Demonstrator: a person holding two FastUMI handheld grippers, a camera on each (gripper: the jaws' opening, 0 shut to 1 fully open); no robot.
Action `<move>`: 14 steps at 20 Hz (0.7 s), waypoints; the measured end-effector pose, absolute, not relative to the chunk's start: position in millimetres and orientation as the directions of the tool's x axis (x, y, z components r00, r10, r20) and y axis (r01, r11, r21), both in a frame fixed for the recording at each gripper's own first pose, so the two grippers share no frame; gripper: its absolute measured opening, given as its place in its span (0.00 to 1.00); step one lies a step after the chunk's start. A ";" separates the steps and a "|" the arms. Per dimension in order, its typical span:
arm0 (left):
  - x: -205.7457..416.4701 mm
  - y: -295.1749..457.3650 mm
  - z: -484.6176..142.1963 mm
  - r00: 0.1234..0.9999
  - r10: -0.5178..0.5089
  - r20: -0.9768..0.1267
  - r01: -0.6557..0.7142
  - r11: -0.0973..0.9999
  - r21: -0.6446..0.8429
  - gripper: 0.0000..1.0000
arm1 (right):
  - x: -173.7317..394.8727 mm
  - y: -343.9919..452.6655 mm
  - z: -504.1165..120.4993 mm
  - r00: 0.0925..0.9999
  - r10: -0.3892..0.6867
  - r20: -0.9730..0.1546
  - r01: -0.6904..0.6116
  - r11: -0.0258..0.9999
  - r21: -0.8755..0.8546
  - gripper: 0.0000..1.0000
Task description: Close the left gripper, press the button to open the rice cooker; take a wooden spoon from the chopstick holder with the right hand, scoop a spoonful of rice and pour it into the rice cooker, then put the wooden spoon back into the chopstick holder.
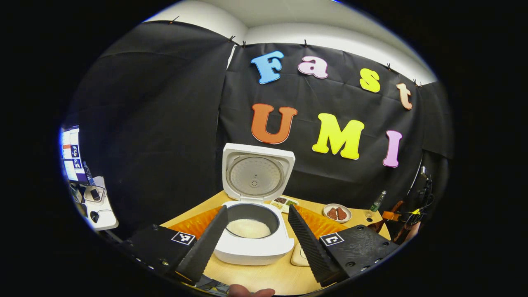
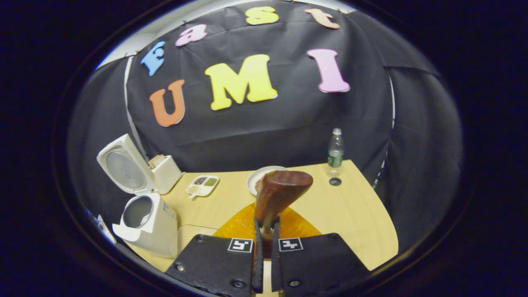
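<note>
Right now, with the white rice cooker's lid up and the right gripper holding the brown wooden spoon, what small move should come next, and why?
Probably carry the brown wooden spoon, clamped in the right gripper, left toward the open white rice cooker; it hangs over the orange mat.

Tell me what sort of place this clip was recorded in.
Probably a staged recording booth set up as a kitchen, not a real home: black cloth wall behind a wooden table, an open rice cooker, and a computer monitor at the side.
</note>
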State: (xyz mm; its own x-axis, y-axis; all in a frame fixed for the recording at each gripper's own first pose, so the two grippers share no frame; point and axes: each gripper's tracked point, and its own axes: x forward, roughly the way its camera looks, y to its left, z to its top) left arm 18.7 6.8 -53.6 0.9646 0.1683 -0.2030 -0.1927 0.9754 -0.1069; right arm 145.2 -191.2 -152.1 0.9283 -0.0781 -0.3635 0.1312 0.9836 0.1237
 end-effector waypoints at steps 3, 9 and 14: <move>10.8 15.2 -56.5 0.967 0.160 -0.199 -0.184 0.977 -0.109 0.94 | 152.1 -129.8 -149.1 0.931 0.011 -0.366 0.024 0.996 0.090 0.10; -2.7 45.5 -58.3 0.965 0.192 -0.180 -0.208 0.975 -0.073 0.94 | 160.8 -87.5 -228.5 0.888 -0.014 -0.460 -0.031 0.995 -0.091 0.10; -18.6 54.0 -65.4 0.955 0.207 -0.211 -0.227 0.971 -0.074 0.94 | 162.4 -77.0 -286.8 0.875 -0.078 -0.477 -0.051 0.966 -0.252 0.09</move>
State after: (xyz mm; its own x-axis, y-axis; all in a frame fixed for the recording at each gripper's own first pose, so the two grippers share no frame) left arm -18.6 54.0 -65.4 0.9553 0.2073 -0.2110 -0.2271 0.9711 -0.0741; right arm 162.4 -77.0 -286.8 0.8755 -0.0784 -0.4768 -0.0508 0.9664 -0.2520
